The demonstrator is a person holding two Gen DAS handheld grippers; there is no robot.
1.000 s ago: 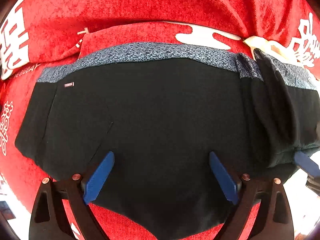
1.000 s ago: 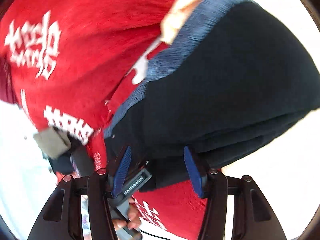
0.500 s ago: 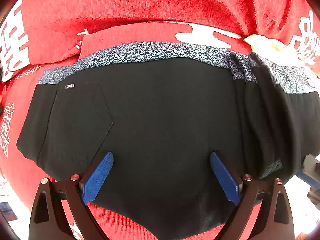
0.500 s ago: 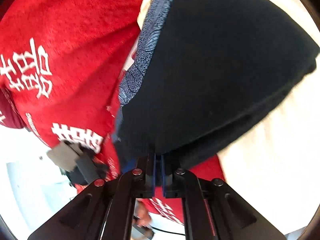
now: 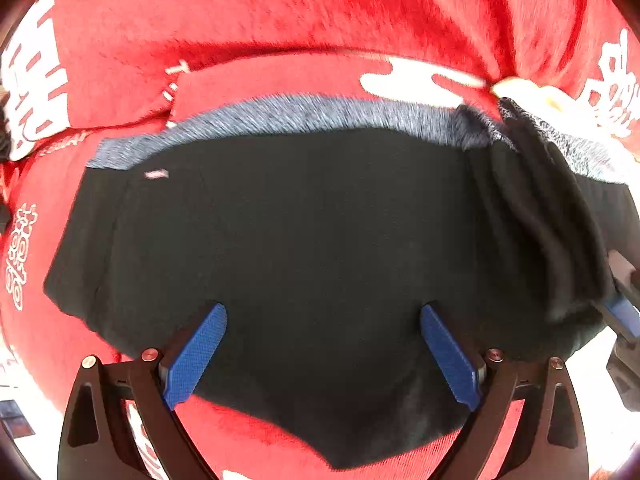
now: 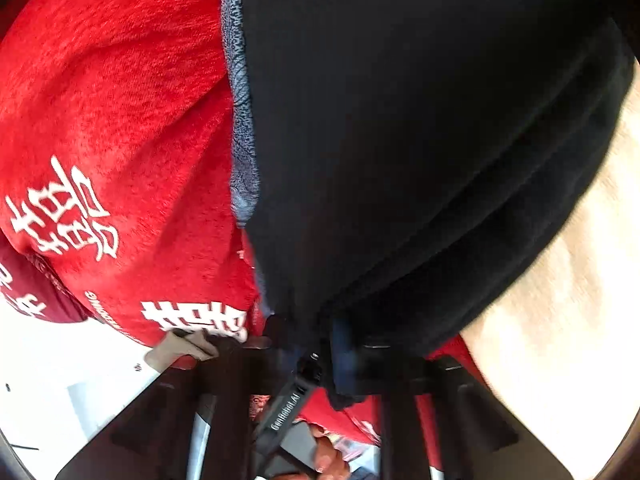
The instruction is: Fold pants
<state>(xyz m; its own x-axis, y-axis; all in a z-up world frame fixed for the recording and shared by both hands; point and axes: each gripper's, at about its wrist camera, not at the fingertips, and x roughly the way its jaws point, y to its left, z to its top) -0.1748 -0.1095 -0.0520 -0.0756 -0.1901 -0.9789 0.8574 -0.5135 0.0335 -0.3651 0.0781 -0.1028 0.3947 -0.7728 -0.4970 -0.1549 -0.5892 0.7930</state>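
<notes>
Black pants (image 5: 312,232) with a grey-blue speckled waistband (image 5: 320,116) lie across a red blanket (image 5: 304,12). My left gripper (image 5: 324,350) is open, its blue pads over the near middle of the pants, empty. My right gripper (image 6: 320,344) is shut on a bunched edge of the pants (image 6: 400,140) and lifts the cloth, which hangs in folds in front of its camera. That gripper also shows at the right edge of the left wrist view (image 5: 622,316), where the raised fold (image 5: 540,220) stands up.
The red blanket (image 6: 112,120) carries white characters (image 6: 68,216). A cream cloth (image 6: 560,320) lies to the right under the pants. A white surface (image 6: 60,380) and the person's hand (image 6: 328,456) show below.
My right gripper closed on the pants edge and lifted it, so the cloth now fills its view. The fold at the right of the pants rose. My left gripper stayed open in place.
</notes>
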